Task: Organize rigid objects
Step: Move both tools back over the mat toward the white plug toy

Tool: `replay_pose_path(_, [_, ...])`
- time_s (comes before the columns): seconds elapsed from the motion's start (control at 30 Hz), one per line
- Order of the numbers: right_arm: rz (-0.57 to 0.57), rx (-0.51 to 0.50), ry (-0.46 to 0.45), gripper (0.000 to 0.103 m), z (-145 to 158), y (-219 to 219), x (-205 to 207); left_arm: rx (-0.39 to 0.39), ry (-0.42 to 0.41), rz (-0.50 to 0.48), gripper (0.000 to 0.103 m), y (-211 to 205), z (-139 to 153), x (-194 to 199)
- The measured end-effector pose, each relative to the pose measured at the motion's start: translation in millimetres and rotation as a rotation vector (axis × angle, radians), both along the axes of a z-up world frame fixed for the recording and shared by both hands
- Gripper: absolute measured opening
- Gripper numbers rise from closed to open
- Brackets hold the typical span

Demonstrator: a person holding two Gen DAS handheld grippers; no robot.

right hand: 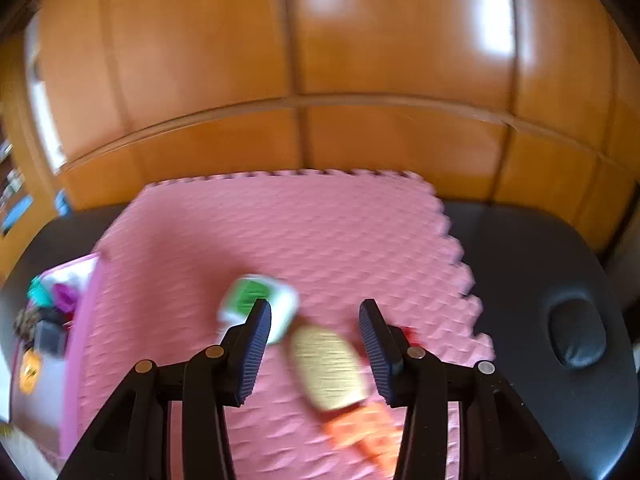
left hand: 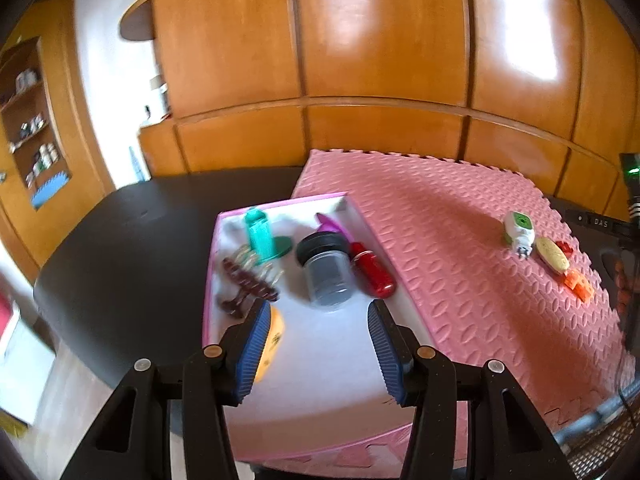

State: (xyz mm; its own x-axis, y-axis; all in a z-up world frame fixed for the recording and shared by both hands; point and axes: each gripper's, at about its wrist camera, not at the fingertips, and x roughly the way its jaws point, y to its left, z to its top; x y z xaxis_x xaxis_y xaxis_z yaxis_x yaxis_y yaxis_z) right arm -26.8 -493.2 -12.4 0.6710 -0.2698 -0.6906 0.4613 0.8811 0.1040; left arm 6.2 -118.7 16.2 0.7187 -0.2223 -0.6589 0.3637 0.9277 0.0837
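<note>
Parted and empty, my left claw (left hand: 320, 334) hangs above the near end of a shallow pink-rimmed box (left hand: 280, 201) with a white floor; nothing sits between the blue ribbed pads (left hand: 254, 354). That box rests on a pink foam mat (left hand: 460, 248) spread over a dark padded table (left hand: 132, 240), with glossy wooden panels (left hand: 360, 60) behind and open shelves (left hand: 32, 120) at far left. Inside the box, beyond my fingertips, lie a black-lidded jar (left hand: 326, 268) on its side, a red bottle (left hand: 372, 276) just right of it, a teal piece (left hand: 260, 234), a purple piece (left hand: 334, 226) and a brown hair clip (left hand: 244, 284). An orange thing (left hand: 270, 344) is mostly hidden behind my left pad. Far right on the mat sit a white-and-green gadget (left hand: 518, 234), a yellow oblong (left hand: 552, 254), an orange block (left hand: 578, 284) and a red bit (left hand: 566, 247), well apart from this claw.

Over on the other side, my right claw (right hand: 316, 326) also stands parted, gripping nothing, above the same mat (right hand: 300, 232). Everything here is smeared by blur. The yellow oblong (right hand: 328, 368) lies on the mat between and just below my pads (right hand: 256, 356), untouched. The white-and-green gadget (right hand: 256, 300) is partly covered by my left finger; the orange block (right hand: 364, 428) sits nearer, low in view. A red scrap (right hand: 408, 332) peeks past my right finger. The box (right hand: 80, 320) is cut off at left.
</note>
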Motion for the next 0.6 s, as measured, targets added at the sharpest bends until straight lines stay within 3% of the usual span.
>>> replay_pose_path(0.13, [-0.093, 0.131, -0.007, 0.046, -14, -33, -7, 0.029, -0.005, -0.047, 0.051, -26, 1, 1])
replay_pose_path(0.6, [-0.083, 0.176, -0.01, 0.046, -12, -33, -9, 0.096, 0.018, -0.166, 0.051, -93, -10, 5])
